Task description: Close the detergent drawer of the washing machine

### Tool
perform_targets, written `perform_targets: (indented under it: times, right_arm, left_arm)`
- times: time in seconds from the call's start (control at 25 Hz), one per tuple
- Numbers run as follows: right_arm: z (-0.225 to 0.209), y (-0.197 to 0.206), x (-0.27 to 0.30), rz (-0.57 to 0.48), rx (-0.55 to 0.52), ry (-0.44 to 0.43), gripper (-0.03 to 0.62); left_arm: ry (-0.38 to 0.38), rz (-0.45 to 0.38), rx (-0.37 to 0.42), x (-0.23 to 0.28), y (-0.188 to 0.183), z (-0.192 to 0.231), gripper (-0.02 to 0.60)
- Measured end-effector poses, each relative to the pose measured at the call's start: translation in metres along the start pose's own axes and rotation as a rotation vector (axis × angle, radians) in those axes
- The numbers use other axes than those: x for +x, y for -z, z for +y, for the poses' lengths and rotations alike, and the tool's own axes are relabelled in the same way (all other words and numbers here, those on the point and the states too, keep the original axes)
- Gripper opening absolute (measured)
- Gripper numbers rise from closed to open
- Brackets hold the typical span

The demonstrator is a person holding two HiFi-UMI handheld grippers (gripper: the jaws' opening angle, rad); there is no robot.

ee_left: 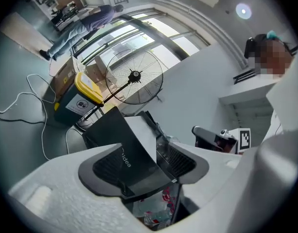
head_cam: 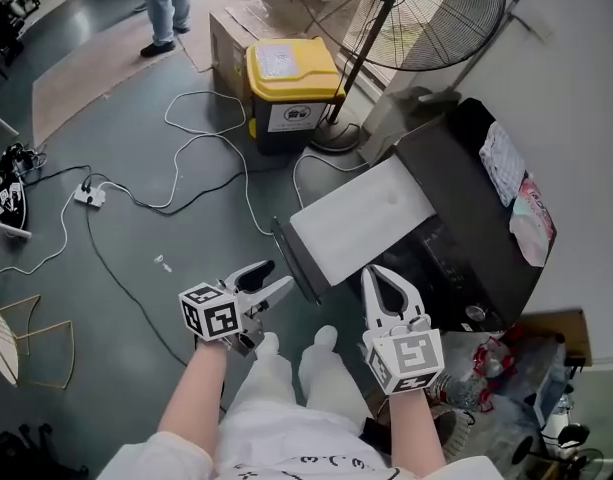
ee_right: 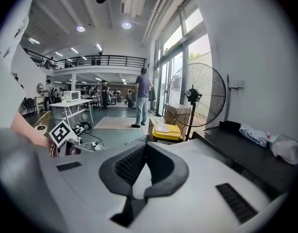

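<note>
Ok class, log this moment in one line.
left gripper: open, empty | right gripper: shut, empty | washing machine: ahead, not gripped

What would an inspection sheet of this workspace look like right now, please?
Surface: bare grey floor.
Job's things: black washing machine; its white drawer stands pulled out.
Clutter: yellow-lidded bin, cardboard boxes, standing fan, bottles beside the machine.
Grippers: left gripper open, empty; right gripper fingers together, empty; both near the drawer.
Cables: white cables and a power strip on the floor.
Surroundings: a person stands far off; white wall.
</note>
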State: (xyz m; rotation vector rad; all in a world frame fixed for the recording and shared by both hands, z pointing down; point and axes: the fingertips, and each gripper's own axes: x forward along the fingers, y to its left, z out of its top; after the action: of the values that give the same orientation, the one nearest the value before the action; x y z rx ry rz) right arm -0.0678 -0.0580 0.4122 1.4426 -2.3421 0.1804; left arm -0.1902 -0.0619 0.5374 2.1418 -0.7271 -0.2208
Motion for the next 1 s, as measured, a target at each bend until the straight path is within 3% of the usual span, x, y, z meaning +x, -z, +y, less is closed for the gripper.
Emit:
perform_targets:
  times: [0.48, 1.0]
  right_arm:
    - [-0.006, 0.03, 0.018, 0.038, -0.008, -0.009, 0.002]
    - [-0.013, 0.062, 0.026, 0.08, 0.005, 0.025, 0.002]
  left_arm:
    - [0.125, 0.002, -0.199, 0.024, 0.034, 0.033, 0.293]
    - [0.347, -0.059, -0.429, 0.034, 0.053, 0.055, 0.301]
